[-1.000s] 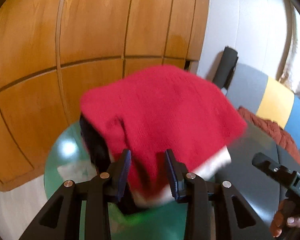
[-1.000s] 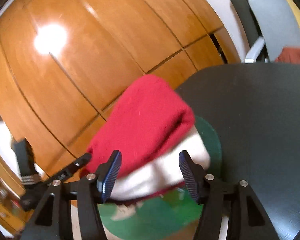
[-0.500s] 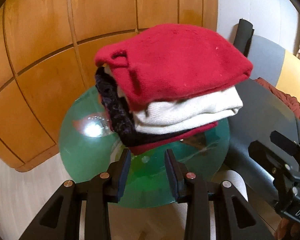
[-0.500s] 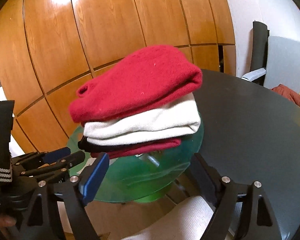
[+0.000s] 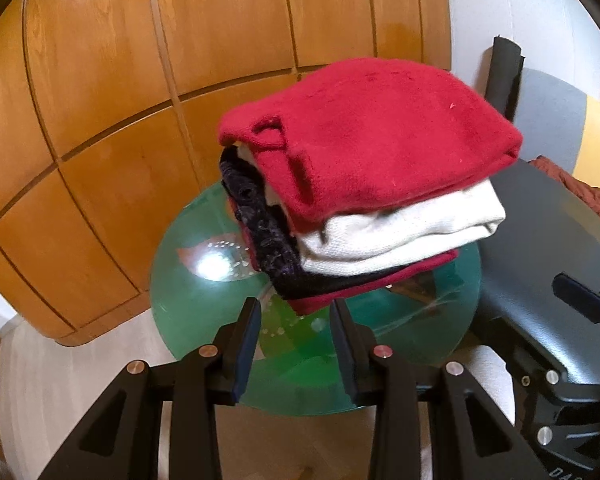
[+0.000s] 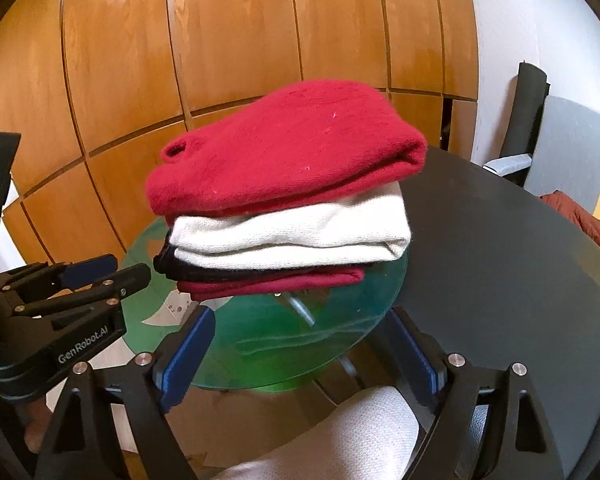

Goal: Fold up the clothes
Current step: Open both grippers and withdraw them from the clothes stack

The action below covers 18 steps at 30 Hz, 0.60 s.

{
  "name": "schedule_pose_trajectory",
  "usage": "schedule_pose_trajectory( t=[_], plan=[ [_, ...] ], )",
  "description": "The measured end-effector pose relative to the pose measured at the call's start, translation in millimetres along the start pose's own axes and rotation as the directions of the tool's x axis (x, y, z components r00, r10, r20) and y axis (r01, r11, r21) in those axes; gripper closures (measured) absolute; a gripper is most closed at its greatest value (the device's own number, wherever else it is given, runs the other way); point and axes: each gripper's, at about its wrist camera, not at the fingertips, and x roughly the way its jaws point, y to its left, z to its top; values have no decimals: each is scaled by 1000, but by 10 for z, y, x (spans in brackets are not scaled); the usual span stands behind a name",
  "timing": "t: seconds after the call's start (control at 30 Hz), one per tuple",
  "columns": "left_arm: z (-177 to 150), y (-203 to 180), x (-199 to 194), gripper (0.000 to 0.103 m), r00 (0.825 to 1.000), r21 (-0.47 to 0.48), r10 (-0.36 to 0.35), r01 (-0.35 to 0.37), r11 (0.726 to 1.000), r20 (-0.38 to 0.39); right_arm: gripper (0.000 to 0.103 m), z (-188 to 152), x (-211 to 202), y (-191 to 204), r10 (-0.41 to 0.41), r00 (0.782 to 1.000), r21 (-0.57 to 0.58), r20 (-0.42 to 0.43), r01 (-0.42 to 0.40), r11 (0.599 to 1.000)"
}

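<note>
A stack of folded clothes sits on a round green glass table (image 5: 204, 304) (image 6: 340, 336). On top is a folded red sweater (image 5: 380, 136) (image 6: 292, 148), under it a cream knit (image 5: 400, 236) (image 6: 292, 240), then a black garment (image 5: 260, 232) and a dark red one (image 6: 276, 284). My left gripper (image 5: 296, 344) is open and empty, a little in front of the stack. My right gripper (image 6: 304, 356) is wide open and empty, also in front of the stack. Each gripper shows in the other's view, the right gripper (image 5: 580, 300) and the left gripper (image 6: 100, 272).
Wooden panel doors (image 5: 140, 80) stand behind the glass table. A dark round table (image 6: 500, 264) adjoins it on the right. A rust-red garment (image 5: 580, 192) lies at its far edge. A grey, yellow and blue chair (image 5: 548, 112) stands beyond.
Both grippers have let go of the red sweater and drawn back from the stack. The sweater now rests on top of the pile. The right gripper has opened wider.
</note>
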Motion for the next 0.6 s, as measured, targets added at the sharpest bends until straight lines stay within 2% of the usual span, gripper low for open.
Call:
schedule_pose_trajectory(
  t=[0.07,0.2,0.6],
  plan=[
    [-1,6,10,67,1000,-10,-7,7,1000,-10,15,-2,9,13,-2,1000,-6,-4,2,1000],
    [-3,4,43,67,999,-4,23,-23,1000,-29,15,-7,26,40,-7,1000,-17,-11,6,1000],
    [-59,-10,61,67,999,-3,-6,6,1000,-53,14,-26,74,91,-9,1000,-29,-30,8,1000]
  ],
)
